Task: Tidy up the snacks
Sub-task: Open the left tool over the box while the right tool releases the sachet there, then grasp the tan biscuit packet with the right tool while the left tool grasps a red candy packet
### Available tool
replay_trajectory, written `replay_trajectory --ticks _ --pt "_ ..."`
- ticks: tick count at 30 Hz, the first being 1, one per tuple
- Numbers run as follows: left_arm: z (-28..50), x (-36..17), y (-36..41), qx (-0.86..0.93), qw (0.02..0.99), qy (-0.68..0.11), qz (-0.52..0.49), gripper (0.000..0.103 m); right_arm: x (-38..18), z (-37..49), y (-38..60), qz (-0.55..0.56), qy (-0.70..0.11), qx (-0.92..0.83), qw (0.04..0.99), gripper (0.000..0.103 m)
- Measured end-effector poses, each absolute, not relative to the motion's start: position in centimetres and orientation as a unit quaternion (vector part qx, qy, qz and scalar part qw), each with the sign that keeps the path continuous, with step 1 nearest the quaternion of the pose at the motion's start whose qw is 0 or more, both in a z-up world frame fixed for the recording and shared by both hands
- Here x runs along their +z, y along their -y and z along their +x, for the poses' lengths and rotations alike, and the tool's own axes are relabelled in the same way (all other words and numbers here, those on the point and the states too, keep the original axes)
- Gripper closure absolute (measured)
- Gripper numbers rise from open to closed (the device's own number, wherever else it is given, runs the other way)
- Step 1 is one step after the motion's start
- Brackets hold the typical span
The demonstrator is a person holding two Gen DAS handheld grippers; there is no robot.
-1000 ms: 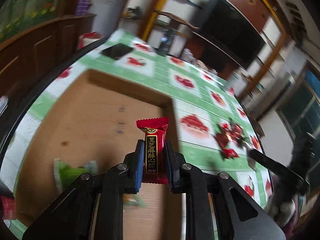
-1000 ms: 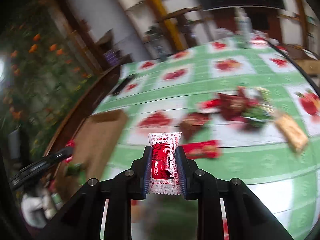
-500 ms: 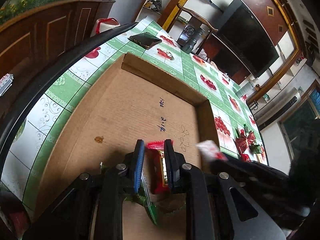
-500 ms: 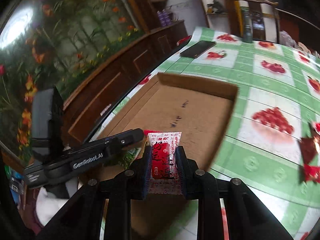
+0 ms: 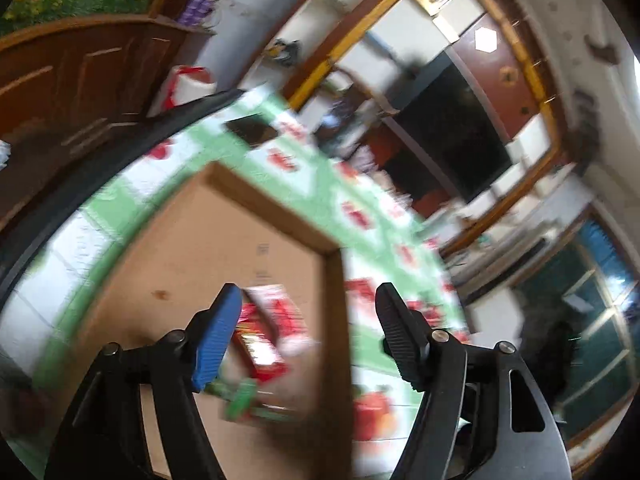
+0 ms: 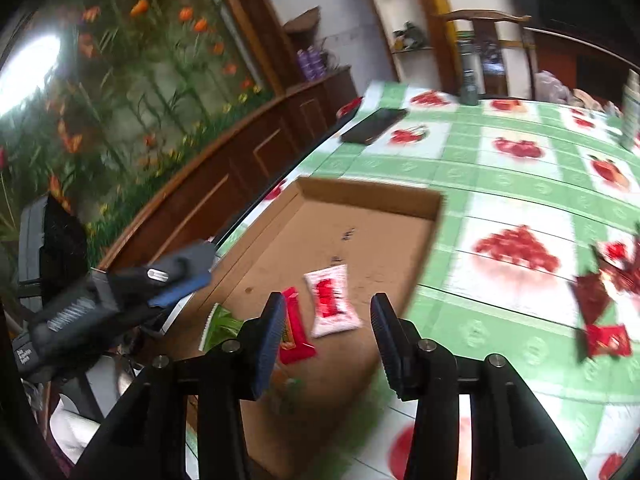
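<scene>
With both drops apparently meant for the cardboard tray [image 6: 372,196], the left gripper [image 5: 308,320] and right gripper [image 6: 328,324] hover, jaws opening on nothing, red packet [image 6: 294,328] and white packet [image 6: 332,304] lying on its floor, loose snacks [image 6: 604,312] waiting on the tablecloth [image 6: 516,184].

Soft daylight fills both fisheye views, with a blown-out glare patch at the right-wrist view's upper left. Motion blur smears the left view heavily, so the snack packets [image 5: 268,336] there are barely legible. Edges bow sharply and vignette to black.
</scene>
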State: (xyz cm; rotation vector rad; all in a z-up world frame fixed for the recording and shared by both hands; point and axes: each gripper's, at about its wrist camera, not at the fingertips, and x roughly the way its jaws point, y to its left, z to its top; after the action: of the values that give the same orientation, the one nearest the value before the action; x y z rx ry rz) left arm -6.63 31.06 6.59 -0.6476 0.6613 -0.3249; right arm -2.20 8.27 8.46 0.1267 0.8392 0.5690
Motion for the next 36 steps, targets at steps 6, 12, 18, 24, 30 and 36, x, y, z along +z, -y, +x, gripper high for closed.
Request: replay_trajectory --ticks 6,12,18,24,30,36 --pt "-7.4 7.8 -28.5 -0.234 0.859 -0.301 -0.342 0.025 8.6 -3.7 0.9 0.099 -0.392 0.201 0.892 0.052" --pt "-6.8 7.7 -24.2 -0.254 0.848 -0.35 -0.307 0.025 7.3 -4.9 12.9 0.154 -0.395 0.09 0.901 0.051" --pt "-6.9 7.3 -19.5 -0.265 0.842 -0.388 -0.265 0.026 6.6 -5.4 23.1 0.225 -0.382 -0.001 0.896 0.049" --pt "-7.4 6.9 -15.4 -0.282 0.836 -0.414 -0.224 0.026 5.7 -2.2 27.2 0.233 -0.379 -0.042 0.895 0.046" --pt "-8.3 7.1 -12.9 -0.286 0.844 -0.423 -0.162 0.026 3.3 1.6 26.5 0.19 -0.41 -0.06 0.89 0.046" --pt "-7.8 7.7 -8.1 -0.308 0.851 -0.422 -0.048 0.026 2.0 1.7 25.4 0.146 -0.413 -0.066 0.896 0.046"
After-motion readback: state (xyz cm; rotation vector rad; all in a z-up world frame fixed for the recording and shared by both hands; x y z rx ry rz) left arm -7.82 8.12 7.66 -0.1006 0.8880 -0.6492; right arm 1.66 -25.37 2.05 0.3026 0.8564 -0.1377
